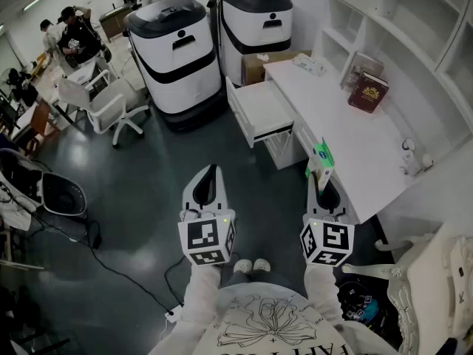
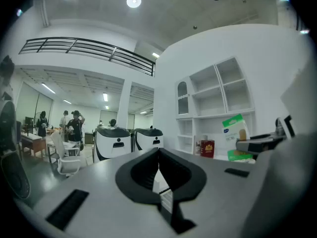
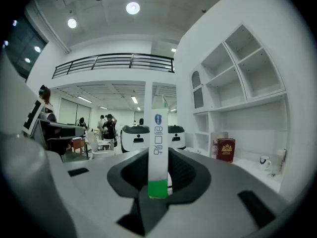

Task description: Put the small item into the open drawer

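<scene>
Right claw [image 1: 322, 179] grips a box [image 1: 322, 154] beside white desk [image 1: 347, 124] on dark floor [image 1: 148, 198].

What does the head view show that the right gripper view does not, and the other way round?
Only the head view: the person's shoes, the black cable, and the open drawer seen from above. Only the right gripper view: the ceiling lights and the balcony railing. Both: the small box gripped in the right claw, the red book, and the two white machines.
</scene>
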A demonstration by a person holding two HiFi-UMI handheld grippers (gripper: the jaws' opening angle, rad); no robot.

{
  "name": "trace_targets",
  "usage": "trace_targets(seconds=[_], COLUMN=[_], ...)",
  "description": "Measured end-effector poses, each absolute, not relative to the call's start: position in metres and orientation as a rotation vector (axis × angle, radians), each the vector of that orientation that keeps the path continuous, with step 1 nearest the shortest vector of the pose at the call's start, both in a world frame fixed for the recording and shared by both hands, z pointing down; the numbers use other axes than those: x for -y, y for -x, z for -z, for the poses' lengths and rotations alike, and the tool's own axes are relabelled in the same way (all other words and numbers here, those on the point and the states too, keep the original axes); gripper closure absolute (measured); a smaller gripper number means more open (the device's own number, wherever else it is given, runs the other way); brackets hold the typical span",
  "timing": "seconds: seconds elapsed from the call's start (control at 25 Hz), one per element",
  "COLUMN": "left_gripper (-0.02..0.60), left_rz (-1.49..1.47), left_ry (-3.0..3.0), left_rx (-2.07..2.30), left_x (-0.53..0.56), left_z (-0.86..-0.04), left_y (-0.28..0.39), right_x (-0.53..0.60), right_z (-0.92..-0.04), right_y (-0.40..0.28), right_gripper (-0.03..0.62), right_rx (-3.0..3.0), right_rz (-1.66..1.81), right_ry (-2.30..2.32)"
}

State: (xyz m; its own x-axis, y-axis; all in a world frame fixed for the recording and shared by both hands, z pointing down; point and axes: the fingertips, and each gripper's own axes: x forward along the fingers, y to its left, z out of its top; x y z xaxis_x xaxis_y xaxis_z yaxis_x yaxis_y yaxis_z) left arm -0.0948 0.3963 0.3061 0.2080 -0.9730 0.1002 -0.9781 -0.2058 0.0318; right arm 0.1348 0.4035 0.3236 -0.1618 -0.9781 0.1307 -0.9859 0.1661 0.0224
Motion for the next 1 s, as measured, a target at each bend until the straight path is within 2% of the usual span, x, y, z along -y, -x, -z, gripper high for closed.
trace_targets(seconds=[1.0], left_gripper=[0.577], left_rz=[-0.118], left_ry=[-2.323], left_rx=[1.945], left_x=[-0.378], left_z=[-0.328], left_y=[0.065], right_x=[-0.378], right_z=[-0.343], right_y=[-0.149], right_gripper=[0.505], right_rx=[2.390], right_rz=[-0.136], right_ry=[-1.860])
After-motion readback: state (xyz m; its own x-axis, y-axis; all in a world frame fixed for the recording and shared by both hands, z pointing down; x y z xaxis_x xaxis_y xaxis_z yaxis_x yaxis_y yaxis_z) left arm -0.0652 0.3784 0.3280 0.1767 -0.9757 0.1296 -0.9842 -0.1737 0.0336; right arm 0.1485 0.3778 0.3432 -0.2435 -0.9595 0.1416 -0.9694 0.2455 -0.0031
